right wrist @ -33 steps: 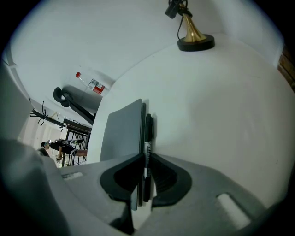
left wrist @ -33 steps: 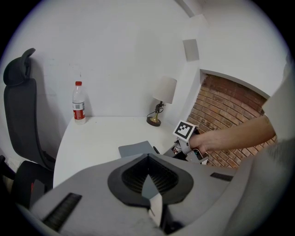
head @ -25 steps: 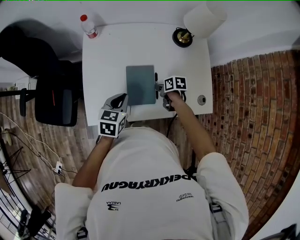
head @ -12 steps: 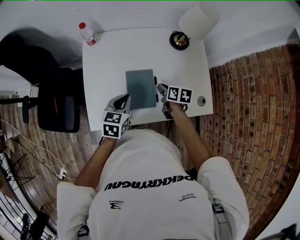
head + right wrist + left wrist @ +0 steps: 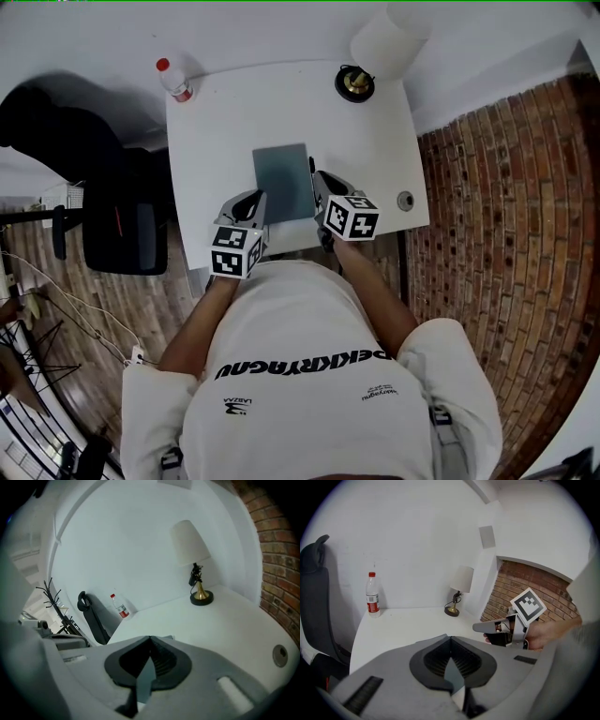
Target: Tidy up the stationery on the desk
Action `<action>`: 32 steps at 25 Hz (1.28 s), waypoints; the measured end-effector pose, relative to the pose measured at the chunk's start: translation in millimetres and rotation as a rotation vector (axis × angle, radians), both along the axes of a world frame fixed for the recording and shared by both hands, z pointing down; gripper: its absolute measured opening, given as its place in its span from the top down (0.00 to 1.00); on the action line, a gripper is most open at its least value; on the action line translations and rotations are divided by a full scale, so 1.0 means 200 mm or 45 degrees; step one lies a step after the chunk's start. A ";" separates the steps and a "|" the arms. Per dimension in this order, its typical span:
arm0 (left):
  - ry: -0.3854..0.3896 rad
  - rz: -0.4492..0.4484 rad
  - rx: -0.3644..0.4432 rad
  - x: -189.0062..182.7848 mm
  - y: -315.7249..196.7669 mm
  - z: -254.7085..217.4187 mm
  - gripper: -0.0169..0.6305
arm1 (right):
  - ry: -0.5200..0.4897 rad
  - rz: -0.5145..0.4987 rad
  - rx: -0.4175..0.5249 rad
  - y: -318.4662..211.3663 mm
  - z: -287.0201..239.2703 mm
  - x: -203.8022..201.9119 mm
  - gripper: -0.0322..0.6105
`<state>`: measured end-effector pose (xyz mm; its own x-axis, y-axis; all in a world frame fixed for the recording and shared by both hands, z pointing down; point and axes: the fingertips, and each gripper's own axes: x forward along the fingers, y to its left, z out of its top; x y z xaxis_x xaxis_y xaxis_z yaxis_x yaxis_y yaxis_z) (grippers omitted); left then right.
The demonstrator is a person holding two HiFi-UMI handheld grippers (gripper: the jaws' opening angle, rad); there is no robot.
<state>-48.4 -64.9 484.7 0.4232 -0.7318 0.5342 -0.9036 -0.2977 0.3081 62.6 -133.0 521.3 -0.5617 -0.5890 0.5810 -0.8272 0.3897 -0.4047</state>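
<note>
Two tools hovering over near edge of tabletop [image 5: 206, 112], both empty: left tool [image 5: 248, 200] jaws pressing together, right tool [image 5: 323, 183] jaws just closing on nothing. Grey notebook [image 5: 283, 181] lying between them, pen [image 5: 311, 167] touching or just beside its right edge. Tidying seemingly pausing or ending; next move calling for reopening jaws, choosing item.

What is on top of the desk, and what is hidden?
A bottle, a lamp, a notebook and a pen beside it. The left gripper and right gripper hide the desk's front edge.

White tee [image 5: 309, 375], black print; grey left gripper [image 5: 255, 197], right gripper [image 5: 320, 178], b/w cubes.
</note>
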 end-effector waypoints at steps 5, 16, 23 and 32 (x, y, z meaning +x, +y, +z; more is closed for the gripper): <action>0.005 0.007 0.040 0.01 -0.01 -0.03 0.98 | 0.026 -0.036 0.198 0.05 -0.13 -0.07 0.95; 0.038 -0.002 0.143 -0.01 0.00 -0.11 0.98 | 0.014 -0.068 0.397 0.14 -0.29 -0.09 0.95; 0.036 -0.014 0.198 -0.01 -0.02 -0.15 0.98 | 0.040 -0.124 0.439 0.17 -0.30 -0.12 0.95; 0.031 -0.020 0.202 -0.01 -0.01 -0.14 0.98 | 0.031 -0.119 0.413 0.16 -0.28 -0.10 0.95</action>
